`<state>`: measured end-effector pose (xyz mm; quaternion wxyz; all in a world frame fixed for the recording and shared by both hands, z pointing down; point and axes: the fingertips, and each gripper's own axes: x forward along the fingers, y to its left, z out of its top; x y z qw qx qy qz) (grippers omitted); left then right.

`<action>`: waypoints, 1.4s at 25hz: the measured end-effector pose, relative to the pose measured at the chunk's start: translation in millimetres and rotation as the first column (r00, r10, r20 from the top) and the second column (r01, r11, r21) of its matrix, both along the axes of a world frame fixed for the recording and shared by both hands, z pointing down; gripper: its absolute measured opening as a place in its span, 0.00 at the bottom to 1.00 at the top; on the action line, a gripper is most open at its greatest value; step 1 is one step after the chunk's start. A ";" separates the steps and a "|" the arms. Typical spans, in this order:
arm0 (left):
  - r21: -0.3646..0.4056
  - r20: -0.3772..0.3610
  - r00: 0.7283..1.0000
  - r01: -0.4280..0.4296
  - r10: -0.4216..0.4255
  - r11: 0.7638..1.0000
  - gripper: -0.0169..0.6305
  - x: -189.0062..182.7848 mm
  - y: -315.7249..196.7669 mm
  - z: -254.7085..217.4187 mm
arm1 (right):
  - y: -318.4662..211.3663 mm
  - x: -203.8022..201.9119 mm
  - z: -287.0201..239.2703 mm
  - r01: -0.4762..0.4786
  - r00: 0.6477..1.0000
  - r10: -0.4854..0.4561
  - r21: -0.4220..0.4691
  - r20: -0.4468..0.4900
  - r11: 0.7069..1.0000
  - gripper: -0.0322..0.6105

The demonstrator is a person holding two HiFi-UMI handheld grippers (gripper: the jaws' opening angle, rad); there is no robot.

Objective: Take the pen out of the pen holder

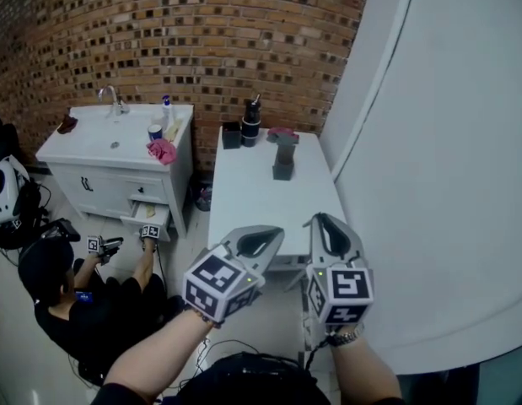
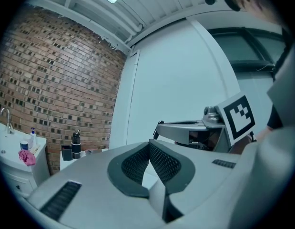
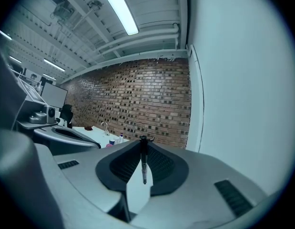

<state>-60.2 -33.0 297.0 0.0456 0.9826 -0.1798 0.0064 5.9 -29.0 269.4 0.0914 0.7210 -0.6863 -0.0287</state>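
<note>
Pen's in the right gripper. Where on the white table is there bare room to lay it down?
The near half of the white table is bare, from the grey stand to the near edge, and would likely take the pen. The far edge is crowded: black box, black bottle, and the stand toward the right.

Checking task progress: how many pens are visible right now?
1. The pen is clamped between the jaws of the right tool. More pens may be hidden inside the dark containers at the far end of the white table.
</note>
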 end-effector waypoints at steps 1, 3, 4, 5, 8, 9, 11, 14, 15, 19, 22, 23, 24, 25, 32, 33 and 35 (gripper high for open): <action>0.001 -0.002 1.000 -0.003 0.003 1.000 0.03 1.8 2.6 0.1 | 3.9 1.2 -0.6 0.001 1.000 -0.001 -0.001 0.000 1.000 0.14; 0.006 -0.002 1.000 -0.010 0.010 1.000 0.03 7.4 8.6 1.3 | 12.0 5.3 -1.2 0.005 1.000 -0.005 0.001 0.002 1.000 0.14; 0.006 -0.001 1.000 -0.010 0.010 1.000 0.03 10.6 11.6 1.0 | 15.8 8.3 -1.7 0.006 1.000 -0.006 0.002 0.003 1.000 0.14; 0.004 0.000 1.000 -0.010 0.010 1.000 0.03 14.0 14.3 0.6 | 19.4 11.6 -2.3 0.008 1.000 -0.008 0.003 0.006 1.000 0.14; 0.005 0.011 1.000 -0.010 0.010 1.000 0.03 24.4 22.8 1.4 | 29.6 20.9 -3.6 0.017 1.000 -0.017 0.009 0.017 1.000 0.14; 0.005 0.016 1.000 -0.006 0.006 1.000 0.03 28.4 26.1 1.4 | 32.9 23.9 -3.2 0.023 1.000 -0.024 0.012 0.020 1.000 0.14; 0.009 0.023 1.000 0.004 -0.005 1.000 0.03 38.1 32.9 0.9 | 39.5 31.6 -1.1 0.040 0.999 -0.040 0.017 0.029 0.999 0.14; 0.020 0.031 0.999 0.022 -0.022 1.000 0.03 52.9 43.3 -2.0 | 49.3 44.5 -0.7 0.065 0.997 -0.066 0.021 0.047 0.998 0.14; 0.027 0.035 0.999 0.026 -0.027 0.999 0.03 56.8 46.1 -1.9 | 52.5 47.9 -0.9 0.074 0.996 -0.075 0.023 0.053 0.997 0.14; 0.038 0.048 0.997 0.052 -0.054 0.998 0.03 71.7 61.0 -2.5 | 67.9 61.9 2.2 0.116 0.990 -0.118 0.038 0.078 0.993 0.14; 0.050 0.061 0.996 0.064 -0.067 0.997 0.03 84.8 72.4 -5.7 | 80.8 74.9 2.0 0.134 0.986 -0.138 0.045 0.097 0.990 0.14; 0.057 0.066 0.995 0.065 -0.069 0.996 0.03 89.1 75.8 -4.8 | 85.6 78.7 3.1 0.140 0.984 -0.144 0.046 0.104 0.989 0.14; 0.063 0.071 0.995 0.066 -0.070 0.996 0.03 93.4 79.5 -3.4 | 90.7 82.4 4.8 0.144 0.983 -0.148 0.045 0.111 0.989 0.14; 0.065 0.075 0.994 0.068 -0.073 0.996 0.03 97.7 83.5 -2.4 | 95.8 86.0 6.6 0.146 0.982 -0.150 0.044 0.117 0.988 0.14; 0.071 0.089 0.989 0.109 -0.116 0.991 0.03 117.6 109.6 -2.6 | 120.8 98.6 11.8 0.197 0.970 -0.203 0.055 0.135 0.979 0.14; 0.074 0.090 0.989 0.115 -0.121 0.991 0.03 119.0 112.7 -2.6 | 124.3 98.9 12.2 0.206 0.968 -0.211 0.053 0.135 0.977 0.14; 0.074 0.090 0.987 0.128 -0.134 0.989 0.03 119.9 119.4 -3.9 | 130.0 98.5 13.4 0.221 0.965 -0.226 0.050 0.134 0.974 0.14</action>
